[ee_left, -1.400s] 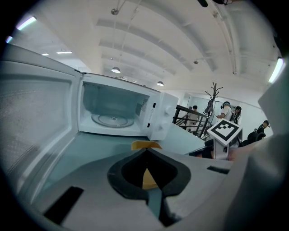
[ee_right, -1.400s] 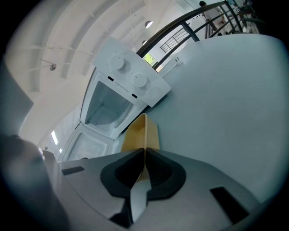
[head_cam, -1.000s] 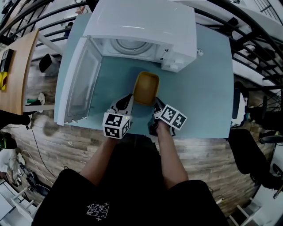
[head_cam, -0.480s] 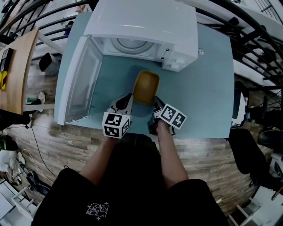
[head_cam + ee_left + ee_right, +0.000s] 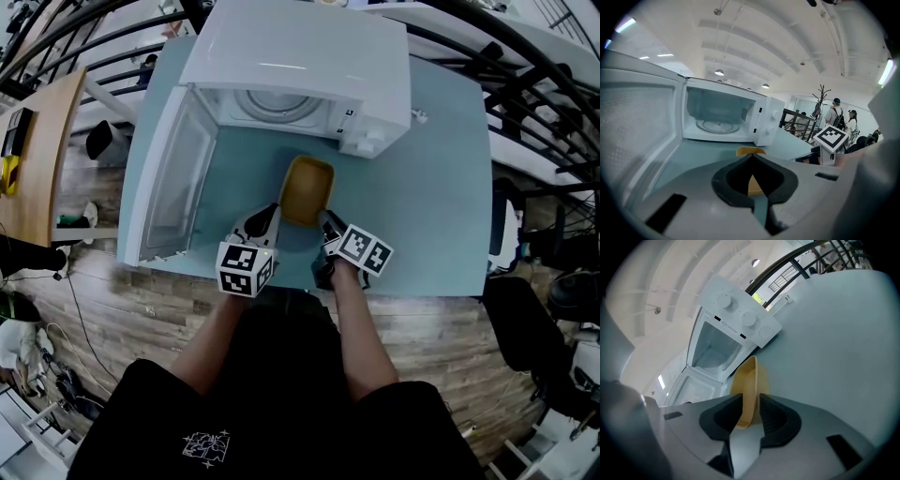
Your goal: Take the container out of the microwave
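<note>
The right gripper (image 5: 750, 400) has just opened off the container (image 5: 751, 375)

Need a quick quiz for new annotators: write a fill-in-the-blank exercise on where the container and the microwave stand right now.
1. The yellow container rests on the teal ____, in front of the microwave, not inside it.
2. The microwave door stands ____.
3. In the head view, the door hangs at the microwave's ____ side.

Missing words: table; open; left.
</note>
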`<state>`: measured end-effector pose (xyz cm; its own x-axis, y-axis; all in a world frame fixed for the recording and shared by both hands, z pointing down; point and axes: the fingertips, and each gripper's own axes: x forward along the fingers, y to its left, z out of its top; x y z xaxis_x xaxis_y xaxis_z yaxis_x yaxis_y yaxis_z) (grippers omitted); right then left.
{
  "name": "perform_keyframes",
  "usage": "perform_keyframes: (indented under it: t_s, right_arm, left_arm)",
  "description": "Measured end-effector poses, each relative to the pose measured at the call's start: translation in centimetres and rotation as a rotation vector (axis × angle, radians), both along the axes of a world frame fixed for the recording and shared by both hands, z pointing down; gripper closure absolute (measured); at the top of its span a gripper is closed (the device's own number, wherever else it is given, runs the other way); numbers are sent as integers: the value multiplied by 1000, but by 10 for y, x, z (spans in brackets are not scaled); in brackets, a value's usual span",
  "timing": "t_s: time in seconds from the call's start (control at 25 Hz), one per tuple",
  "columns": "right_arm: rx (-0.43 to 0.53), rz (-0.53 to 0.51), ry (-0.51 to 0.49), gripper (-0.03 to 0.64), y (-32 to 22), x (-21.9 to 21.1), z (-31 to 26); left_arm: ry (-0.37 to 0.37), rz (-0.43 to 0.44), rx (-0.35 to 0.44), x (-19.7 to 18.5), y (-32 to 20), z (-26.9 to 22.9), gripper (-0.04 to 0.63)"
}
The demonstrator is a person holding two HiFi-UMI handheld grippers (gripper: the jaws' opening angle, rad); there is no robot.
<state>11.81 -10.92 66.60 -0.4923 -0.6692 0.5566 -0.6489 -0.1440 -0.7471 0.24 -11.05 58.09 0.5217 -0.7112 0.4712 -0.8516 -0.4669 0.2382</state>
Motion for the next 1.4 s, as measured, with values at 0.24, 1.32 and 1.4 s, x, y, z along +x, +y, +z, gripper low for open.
perform_keyframes:
  t_s: [0.24,1.32,1.4]
  right_arm:
    - [23,-32,-7,482,5,-1,-8]
    - [206,-188,27,611,40,19,-88]
    - [224,-191,28,611,40,20,-97]
  left_arm:
    - [-7,-2,18,2,8,-10,588]
    - [-20,-21,151,11,49,-91,588]
    - [-14,-26,160,9,49,-98,588]
